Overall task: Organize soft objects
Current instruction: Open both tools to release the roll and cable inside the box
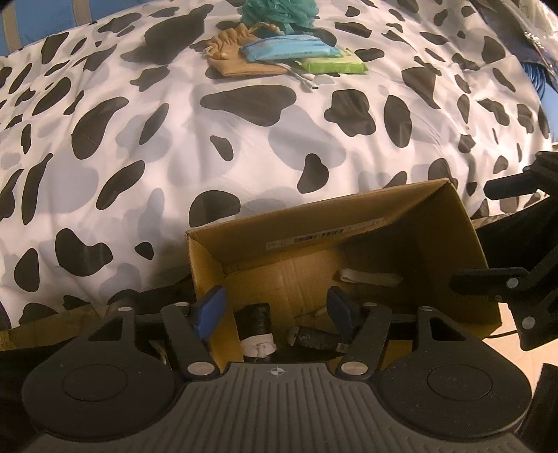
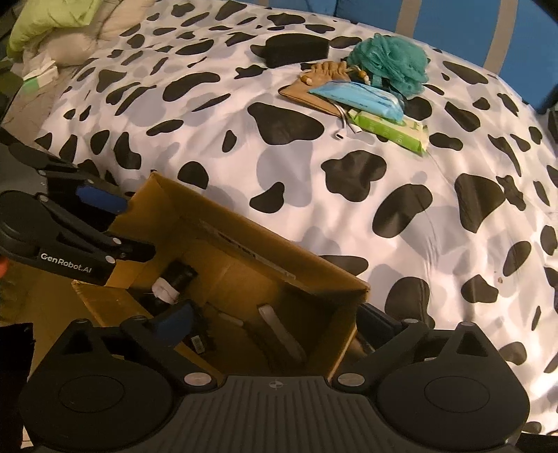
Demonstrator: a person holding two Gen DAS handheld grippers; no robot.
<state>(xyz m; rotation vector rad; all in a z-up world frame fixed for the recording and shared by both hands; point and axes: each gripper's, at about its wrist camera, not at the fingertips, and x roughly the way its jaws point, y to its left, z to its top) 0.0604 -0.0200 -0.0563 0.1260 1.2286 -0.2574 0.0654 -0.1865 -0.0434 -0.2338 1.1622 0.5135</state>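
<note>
An open cardboard box stands against the bed's edge, and both grippers hang over it, pointing down. My left gripper is open; its left pad sits at the box's left wall and nothing is pressed between the pads. Below it lie a black roll with a white end and a dark labelled item. My right gripper is wide open and empty, its right finger outside the box wall. A white strap lies on the box floor. On the bed are a teal loofah, tan pouch, blue pack and green pack.
A cow-print duvet covers the bed. A black case and a white cable lie by the pile. Pillows sit at the far left. The left gripper's arm crosses the box's left corner. Bare floor shows beside the box.
</note>
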